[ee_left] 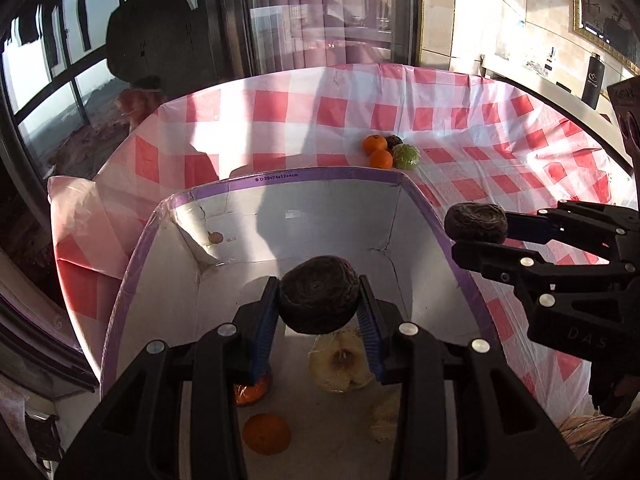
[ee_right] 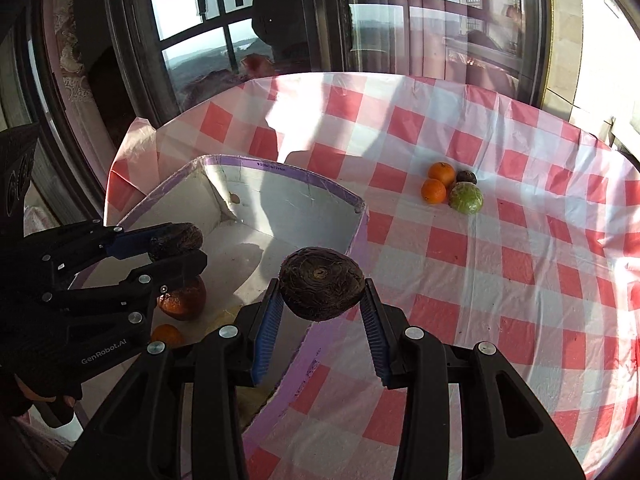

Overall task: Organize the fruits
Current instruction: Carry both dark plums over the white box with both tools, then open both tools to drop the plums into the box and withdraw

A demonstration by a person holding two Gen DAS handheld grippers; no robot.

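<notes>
your left tongs (ee_left: 320,304) are pinching a dark, rough-skinned round fruit (ee_left: 318,300) across its widest part, and it hangs above the inside of the white box (ee_left: 320,216) with the purple rim. your right tongs (ee_right: 320,300) are pinching a second dark fruit (ee_right: 321,287) the same way, over the near corner of the box rim, just short of the interior. both fruits look flattened, like a thick disc, with a fibrous, matt skin, so the ribbed blue pads (ee_right: 269,320) should bite well and slipping seems unlikely. they look firm and light, but i'd judge them bruisable, so squeeze only enough to carry

inside the box you already have an orange fruit in clear wrap (ee_right: 183,300), a bare orange (ee_left: 266,433) nearer you, and a pale wrapped apple or pear (ee_left: 340,364) lying directly under the left fruit. lower the left one beside that pale fruit, not onto it, and let go low so it doesn't roll or knock the others

still out on the checked worktop (ee_right: 520,280), well apart from the box, sit two oranges (ee_right: 434,191), a small dark fruit (ee_right: 466,177) and a green fruit in wrap (ee_right: 465,198), all touching in one cluster. the wrapped ones will be slicker, so take them across the middle
</notes>
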